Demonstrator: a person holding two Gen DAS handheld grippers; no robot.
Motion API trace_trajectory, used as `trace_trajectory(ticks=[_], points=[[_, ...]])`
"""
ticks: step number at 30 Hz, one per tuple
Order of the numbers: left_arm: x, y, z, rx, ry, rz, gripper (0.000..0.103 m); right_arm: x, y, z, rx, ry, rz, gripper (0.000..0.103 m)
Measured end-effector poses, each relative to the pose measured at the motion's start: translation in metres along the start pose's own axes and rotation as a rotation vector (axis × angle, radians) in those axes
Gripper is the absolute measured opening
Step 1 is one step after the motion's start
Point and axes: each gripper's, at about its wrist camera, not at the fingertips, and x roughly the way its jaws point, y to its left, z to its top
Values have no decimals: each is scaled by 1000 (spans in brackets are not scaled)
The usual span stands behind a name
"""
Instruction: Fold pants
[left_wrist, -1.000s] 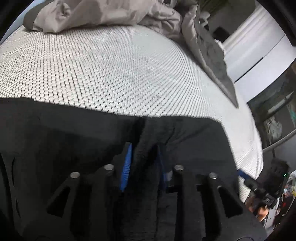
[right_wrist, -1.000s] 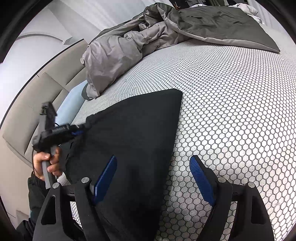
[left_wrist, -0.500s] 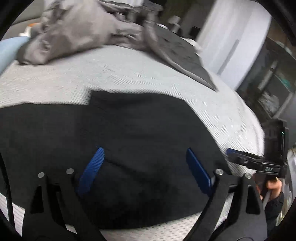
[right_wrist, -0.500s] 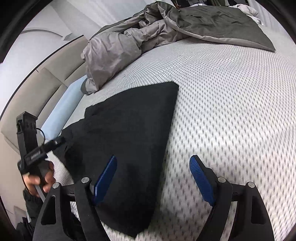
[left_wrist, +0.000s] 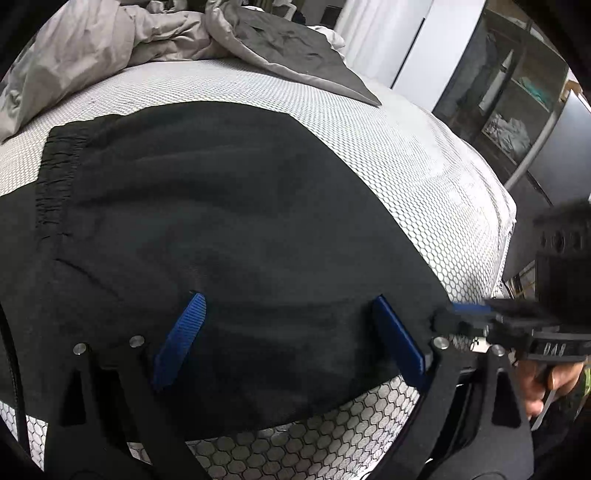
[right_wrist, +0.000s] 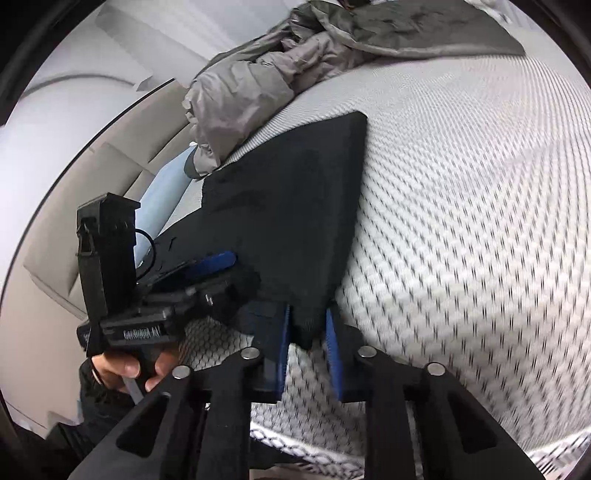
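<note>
Black pants (left_wrist: 221, 206) lie folded flat on the white honeycomb-patterned bed (left_wrist: 424, 155), with the elastic waistband (left_wrist: 55, 177) at the left. My left gripper (left_wrist: 291, 339) is open and empty just above the near edge of the pants. In the right wrist view my right gripper (right_wrist: 308, 343) is shut on the near corner of the pants (right_wrist: 295, 221). The right gripper also shows at the right edge of the left wrist view (left_wrist: 469, 317), and the left gripper shows at the left of the right wrist view (right_wrist: 207, 266).
A crumpled grey duvet (left_wrist: 110, 40) lies across the far side of the bed. A beige headboard (right_wrist: 92, 177) and a light blue pillow (right_wrist: 162, 195) are at the left in the right wrist view. The bed edge drops off at the right (left_wrist: 506, 236), with shelving (left_wrist: 517, 92) beyond.
My left gripper let go of the pants, opened and pulled back. My right gripper moved onto the near corner of the pants and closed on it.
</note>
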Motion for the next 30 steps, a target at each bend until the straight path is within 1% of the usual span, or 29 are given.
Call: trace_trajectory(ticks=[3, 4, 5, 6, 7, 8, 9, 10, 12, 14, 16, 18, 21, 23, 24, 27, 30], points=[[-1, 3, 1, -12, -4, 1, 91, -4, -1, -10, -3, 29, -14, 14], [-5, 3, -1, -15, -7, -5, 91, -9, 0, -12, -17, 25, -26, 18], [-6, 4, -1, -19, -10, -20, 91, -15, 1, -10, -23, 2, -29, 22], [-9, 0, -2, -17, -13, -43, 91, -20, 2, -5, -20, -21, -29, 32], [-11, -7, -3, 0, -18, -83, 91, -26, 0, 0, -12, -53, -29, 47], [-12, -13, -4, 18, -24, -104, 92, -31, -2, 7, -10, -86, -34, 52], [-12, -21, -5, 44, -33, -119, 92, -31, -3, 13, -14, -94, -40, 53], [-10, -29, -7, 75, -46, -113, 93, -27, -4, 21, -20, -83, -48, 53], [-4, -38, -10, 97, -47, -94, 94, -11, -10, 34, -8, -27, -50, 53], [6, -40, -12, 105, -34, -84, 98, 7, -17, 42, 12, 16, -46, 52], [16, -44, -15, 123, -8, -60, 98, 19, -22, 48, 26, 48, -29, 50], [20, -48, -17, 137, -4, -52, 98, 27, -24, 53, 14, 73, -20, 49], [27, -56, -21, 159, 3, -36, 100, 38, -24, 65, -8, 82, -44, 44], [31, -60, -25, 184, 14, -21, 101, 44, -25, 75, -10, 70, -53, 33], [33, -63, -27, 199, 18, -9, 101, 49, -25, 82, -12, 69, -61, 30], [34, -60, -28, 208, 19, -2, 101, 64, -26, 104, 4, 71, -75, 30], [32, -57, -30, 202, 24, -15, 101, 81, -26, 127, 6, 80, -85, 30]])
